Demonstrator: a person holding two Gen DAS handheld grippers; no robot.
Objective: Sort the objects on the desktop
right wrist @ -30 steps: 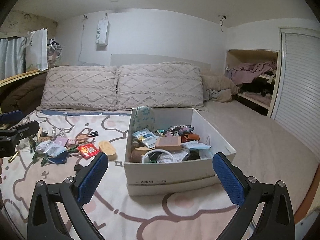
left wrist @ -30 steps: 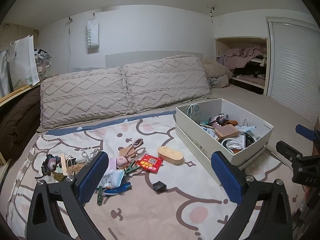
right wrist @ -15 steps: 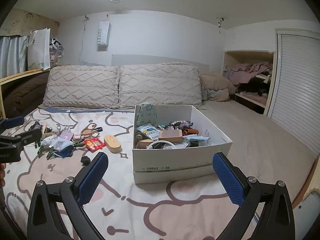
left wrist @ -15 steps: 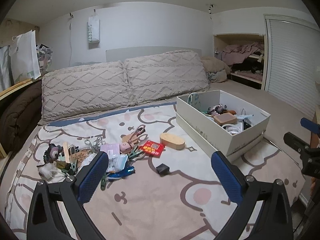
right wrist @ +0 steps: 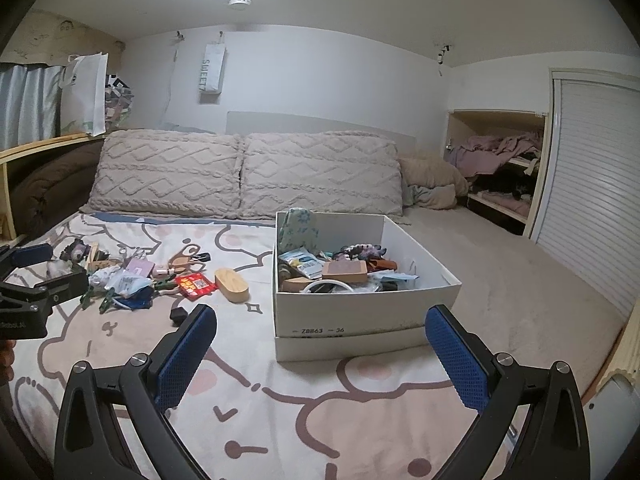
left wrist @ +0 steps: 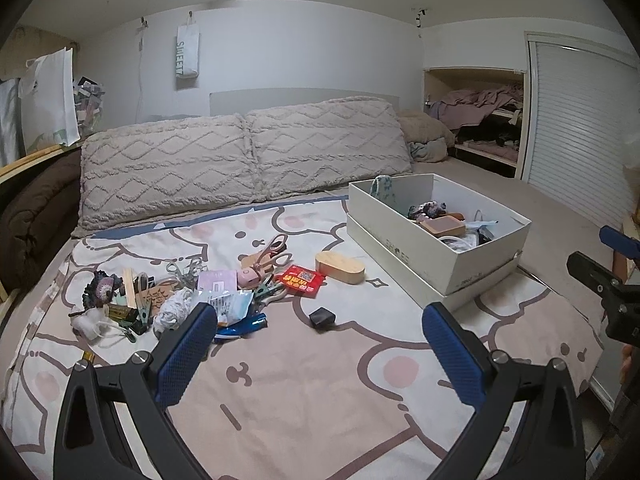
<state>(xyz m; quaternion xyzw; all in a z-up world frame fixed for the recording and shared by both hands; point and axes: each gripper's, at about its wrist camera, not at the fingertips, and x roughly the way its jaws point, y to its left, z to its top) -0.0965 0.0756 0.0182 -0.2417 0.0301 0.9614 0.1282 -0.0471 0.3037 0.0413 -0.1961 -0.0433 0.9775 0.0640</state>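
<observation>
A white shoebox [left wrist: 404,246] [right wrist: 360,312] partly filled with small items sits on the bed's right half. Left of it lies a heap of loose things: a wooden oval case [left wrist: 340,273] [right wrist: 231,285], a red packet [left wrist: 302,280] [right wrist: 195,286], scissors [left wrist: 272,250], clips, a pink item [left wrist: 250,278] and a small black cube [left wrist: 322,317] [right wrist: 178,315]. My left gripper [left wrist: 320,354] is open and empty, held back from the heap. My right gripper [right wrist: 320,354] is open and empty, in front of the shoebox. Each gripper shows at the edge of the other's view.
The bed has a cartoon-print cover [left wrist: 304,380] and two knitted pillows [left wrist: 248,156] along the headboard. A brown blanket [left wrist: 28,216] lies at the left. Shelves with clothes [right wrist: 500,168] and a slatted door [right wrist: 592,200] stand at the right.
Both grippers have pulled back and up from the bed, so the heap and shoebox look smaller and farther. Nothing was picked up; both stay open.
</observation>
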